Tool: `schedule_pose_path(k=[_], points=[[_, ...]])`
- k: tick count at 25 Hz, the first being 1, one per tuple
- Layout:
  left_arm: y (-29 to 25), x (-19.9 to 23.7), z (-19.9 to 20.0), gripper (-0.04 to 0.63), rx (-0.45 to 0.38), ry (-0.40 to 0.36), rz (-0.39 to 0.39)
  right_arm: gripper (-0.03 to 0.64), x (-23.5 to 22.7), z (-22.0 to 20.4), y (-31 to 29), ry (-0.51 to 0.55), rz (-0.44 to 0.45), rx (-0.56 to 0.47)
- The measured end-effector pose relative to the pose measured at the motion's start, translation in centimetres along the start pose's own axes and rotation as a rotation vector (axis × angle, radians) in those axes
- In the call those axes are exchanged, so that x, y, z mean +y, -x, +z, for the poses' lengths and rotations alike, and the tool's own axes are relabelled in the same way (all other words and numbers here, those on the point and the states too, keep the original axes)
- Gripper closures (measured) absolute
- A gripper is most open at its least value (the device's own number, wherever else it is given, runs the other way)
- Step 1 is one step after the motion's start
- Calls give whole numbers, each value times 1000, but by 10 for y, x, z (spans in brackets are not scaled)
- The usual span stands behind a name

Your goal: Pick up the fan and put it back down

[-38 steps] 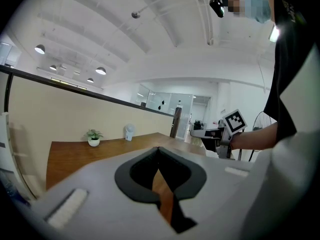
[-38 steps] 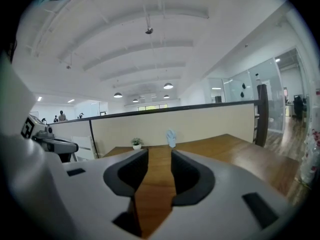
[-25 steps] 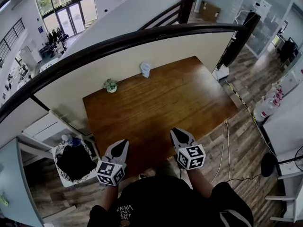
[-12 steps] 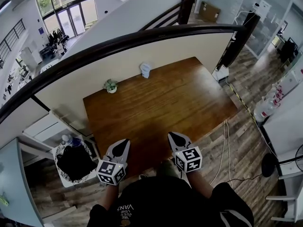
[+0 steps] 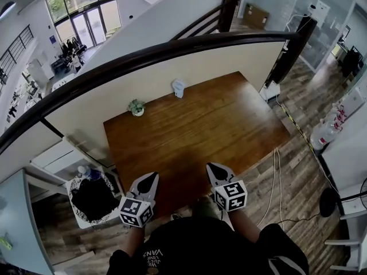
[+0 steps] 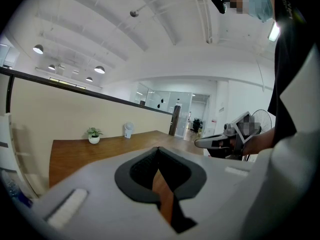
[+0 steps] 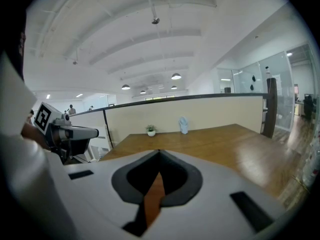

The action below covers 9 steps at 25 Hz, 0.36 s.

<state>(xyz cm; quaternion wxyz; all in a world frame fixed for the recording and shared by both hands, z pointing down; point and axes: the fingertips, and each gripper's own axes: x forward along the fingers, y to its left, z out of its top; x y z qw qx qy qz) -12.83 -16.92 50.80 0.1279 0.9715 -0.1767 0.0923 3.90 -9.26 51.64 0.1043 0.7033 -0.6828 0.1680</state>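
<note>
A small white desk fan [image 5: 179, 87] stands upright at the far edge of the brown wooden table [image 5: 200, 125], against the low wall. It shows far off in the left gripper view [image 6: 129, 129] and the right gripper view [image 7: 183, 125]. My left gripper [image 5: 150, 178] hovers at the table's near edge, left of centre, shut with nothing in it [image 6: 158, 148]. My right gripper [image 5: 213, 168] hangs beside it over the near edge, also shut and empty [image 7: 159, 151]. Both point across the table toward the fan, a full table length away.
A small potted plant [image 5: 137, 107] stands at the table's far left edge, left of the fan. A cream wall with a dark handrail [image 5: 172, 50] runs behind the table. A white chair with a black bag [image 5: 92, 198] stands left; cables [image 5: 272, 182] lie on the floor right.
The right gripper's jaws have come together and it has shifted slightly. The left gripper has stayed where it was.
</note>
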Motion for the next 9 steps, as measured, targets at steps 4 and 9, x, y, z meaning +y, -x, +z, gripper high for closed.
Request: schedule_pose_path(k=[4, 9], points=[[-3, 3, 1, 583, 2, 0, 4, 604, -5, 3, -1, 1, -5, -2], [-6, 3, 2, 583, 12, 5, 2, 604, -10, 5, 1, -9, -12, 4]])
